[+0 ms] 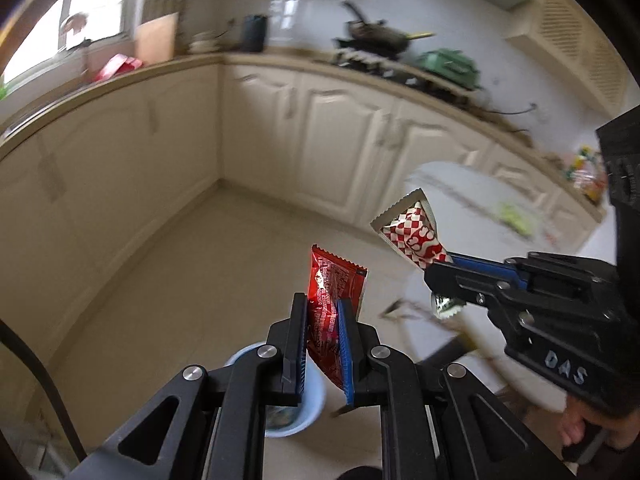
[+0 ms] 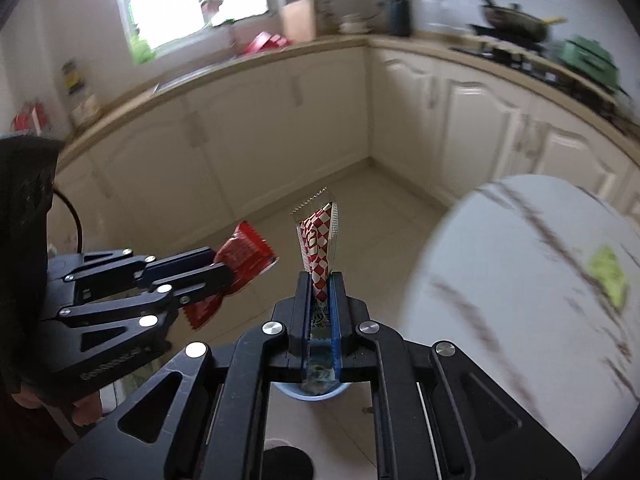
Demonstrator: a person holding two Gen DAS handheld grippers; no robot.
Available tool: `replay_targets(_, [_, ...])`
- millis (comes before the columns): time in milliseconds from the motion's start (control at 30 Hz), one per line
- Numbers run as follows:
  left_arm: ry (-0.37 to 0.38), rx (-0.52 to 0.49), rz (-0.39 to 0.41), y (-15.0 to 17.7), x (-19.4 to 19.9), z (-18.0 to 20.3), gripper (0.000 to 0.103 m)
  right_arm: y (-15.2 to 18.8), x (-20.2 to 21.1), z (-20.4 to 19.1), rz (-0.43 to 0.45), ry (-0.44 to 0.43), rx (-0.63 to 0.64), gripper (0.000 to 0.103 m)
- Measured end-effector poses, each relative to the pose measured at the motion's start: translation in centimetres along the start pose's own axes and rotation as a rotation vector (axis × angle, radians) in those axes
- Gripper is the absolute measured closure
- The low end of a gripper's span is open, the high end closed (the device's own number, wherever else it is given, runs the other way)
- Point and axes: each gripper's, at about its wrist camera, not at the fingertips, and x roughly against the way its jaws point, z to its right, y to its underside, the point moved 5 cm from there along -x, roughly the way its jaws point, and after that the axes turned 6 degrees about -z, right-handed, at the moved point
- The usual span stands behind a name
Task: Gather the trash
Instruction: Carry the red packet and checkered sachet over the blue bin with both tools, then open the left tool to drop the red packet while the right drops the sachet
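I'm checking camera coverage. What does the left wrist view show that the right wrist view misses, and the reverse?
Only the left wrist view: colourful packets on the far right counter.
Only the right wrist view: the yellow-labelled bottle by the window.
Both: the plain red foil wrapper in the left gripper, the red-and-white checkered wrapper in the right gripper, and the pale blue bin below.
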Motion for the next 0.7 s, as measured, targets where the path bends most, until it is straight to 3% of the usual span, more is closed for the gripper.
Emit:
replay_targets(100, [-0.051, 0.046, -0.055, 2.0, -1.4, -3.2, 0.093, 0.1, -4.0, -3.3, -0.058, 0.007, 0.040, 0.095])
replay_targets(267, [-0.052, 0.122, -0.169, 4.6, -5.8, -6.7, 0.093, 1.9, -12.2, -4.7, -0.208, 0.015, 0.046, 0.094])
replay_targets(500, [-0.025, 0.161, -0.364, 7.1, -14.7, -9.5, 0.093, 5.6, -22.1, -1.9, -0.409, 0.015, -0.015, 0.094])
replay_targets(700, [-0.015, 0.176, -0.462, 6.4, -20.4, -11.4, 0.092, 8.3, -27.2, -0.4, -0.502, -0.055, -0.077, 0.093])
